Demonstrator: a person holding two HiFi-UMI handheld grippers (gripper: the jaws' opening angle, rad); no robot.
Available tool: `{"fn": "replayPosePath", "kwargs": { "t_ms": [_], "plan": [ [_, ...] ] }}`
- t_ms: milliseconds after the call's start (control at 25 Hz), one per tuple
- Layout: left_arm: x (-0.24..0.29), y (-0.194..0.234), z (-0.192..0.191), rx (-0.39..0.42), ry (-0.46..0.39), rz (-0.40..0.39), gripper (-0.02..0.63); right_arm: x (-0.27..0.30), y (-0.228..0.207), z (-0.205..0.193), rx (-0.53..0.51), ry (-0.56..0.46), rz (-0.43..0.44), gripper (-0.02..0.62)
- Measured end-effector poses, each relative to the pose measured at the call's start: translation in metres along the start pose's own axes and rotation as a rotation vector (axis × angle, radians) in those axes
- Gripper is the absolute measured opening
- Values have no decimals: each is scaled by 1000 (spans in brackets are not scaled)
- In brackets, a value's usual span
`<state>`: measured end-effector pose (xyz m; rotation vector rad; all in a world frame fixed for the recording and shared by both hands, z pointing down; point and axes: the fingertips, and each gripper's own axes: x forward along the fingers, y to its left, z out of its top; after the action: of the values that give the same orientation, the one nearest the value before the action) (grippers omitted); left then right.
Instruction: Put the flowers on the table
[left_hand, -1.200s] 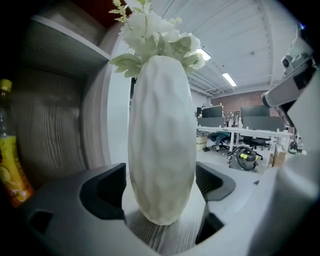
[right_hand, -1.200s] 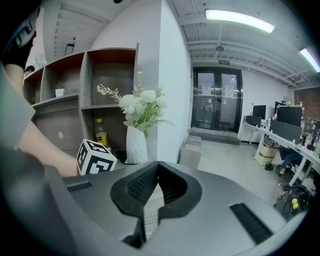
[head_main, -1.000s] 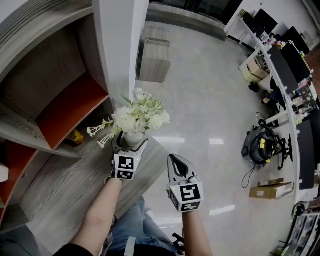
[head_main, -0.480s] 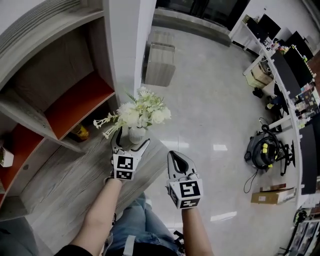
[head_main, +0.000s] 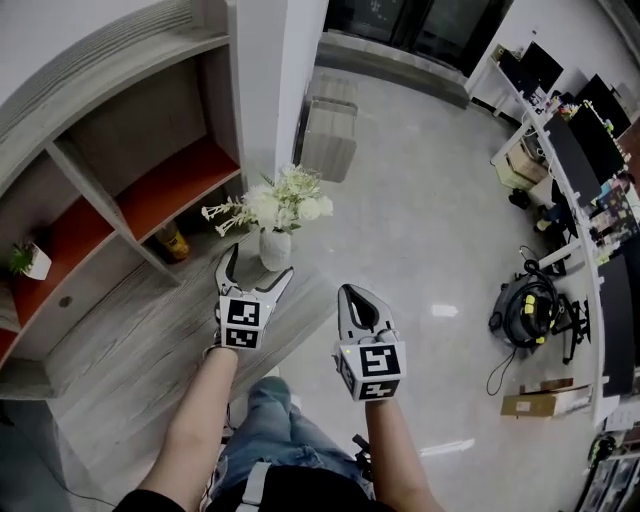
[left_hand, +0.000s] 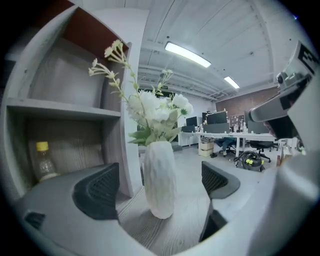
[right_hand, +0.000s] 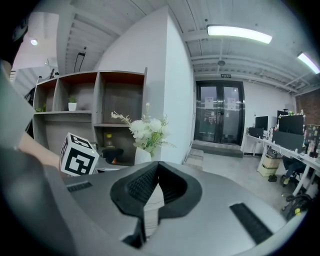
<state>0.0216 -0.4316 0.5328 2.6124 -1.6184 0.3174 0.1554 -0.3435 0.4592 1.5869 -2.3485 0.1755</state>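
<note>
No text can be read. The cube (head_main: 243, 323) on the left tool (head_main: 258, 268) and the cube (head_main: 372, 371) on the right tool (head_main: 357, 292) bear only black-and-white square markers. In the right gripper view, the sign (right_hand: 220, 76) over the door (right_hand: 220, 112) at 2 o'clock is too small to read.

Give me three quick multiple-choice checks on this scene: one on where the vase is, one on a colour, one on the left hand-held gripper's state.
1. Where does the vase stand?
A) on the floor
B) on the wooden table
C) on a shelf

2. What colour are the flowers?
A) red
B) white
C) purple

3. How is the left hand-held gripper?
A) shut on the vase
B) shut and empty
C) open

Answers:
1 B: its base rests on the wood grain.
2 B: every bloom is white.
3 C: its jaws have just been opening and stand apart, the vase between them untouched.
</note>
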Motion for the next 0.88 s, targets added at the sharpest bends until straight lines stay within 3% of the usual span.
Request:
{"fn": "replayPosePath", "kwargs": {
  "t_ms": [360,560,880],
  "plan": [
    [-37,2,37,9,-28,53,499,-26,0,20,22,-25,58,15],
    [-52,3,53,31,-51,48,499,-39,-11,27,42,-46,31,15],
    [-82,26,84,36,-88,62,497,-39,11,59,25,-104,6,15]
  ]
}}
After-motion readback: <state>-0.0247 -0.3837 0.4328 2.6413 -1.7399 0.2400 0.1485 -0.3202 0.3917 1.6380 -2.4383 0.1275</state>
